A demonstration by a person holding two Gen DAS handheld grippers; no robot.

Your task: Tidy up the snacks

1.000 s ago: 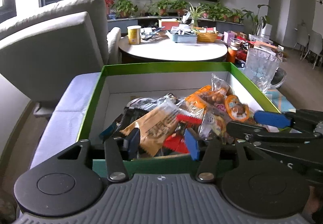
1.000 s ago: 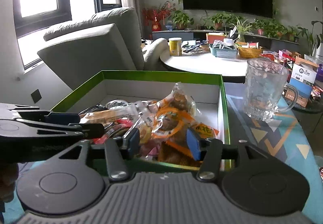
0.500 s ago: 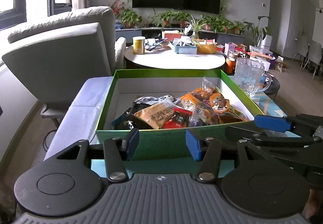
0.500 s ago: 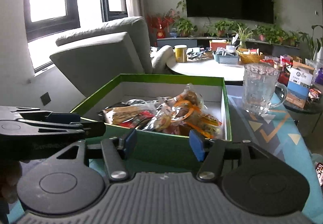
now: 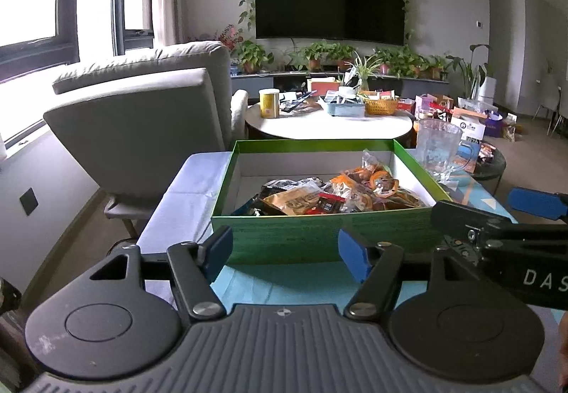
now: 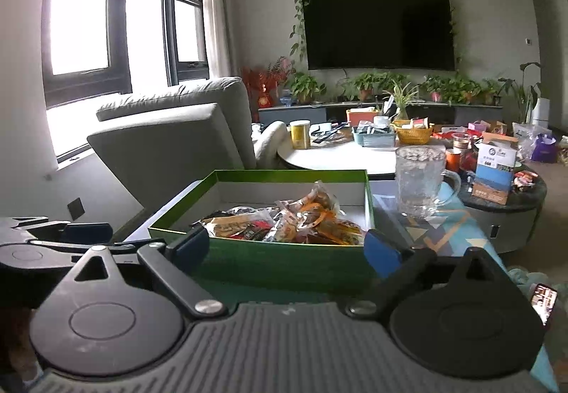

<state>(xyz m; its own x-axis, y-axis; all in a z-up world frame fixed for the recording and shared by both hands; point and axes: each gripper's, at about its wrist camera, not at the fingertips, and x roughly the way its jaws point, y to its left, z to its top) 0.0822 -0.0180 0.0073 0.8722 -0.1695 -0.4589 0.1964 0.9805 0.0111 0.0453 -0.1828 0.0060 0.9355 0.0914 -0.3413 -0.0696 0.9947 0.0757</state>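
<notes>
The green box (image 5: 319, 237) holding the heap of snacks (image 5: 337, 196) sits straight ahead of both grippers, its long side across their path, with the left gripper (image 5: 285, 256) and right gripper (image 6: 285, 249) both spread empty and about equally near.

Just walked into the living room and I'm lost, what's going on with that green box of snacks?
A person holds a two-finger gripper in each hand in front of the open green cardboard box. The wrapped snack packets lie piled inside it. The left gripper and the right gripper are both open and empty, short of the box's near wall, touching nothing. A clear glass mug stands on the patterned cloth to the right of the box.
</notes>
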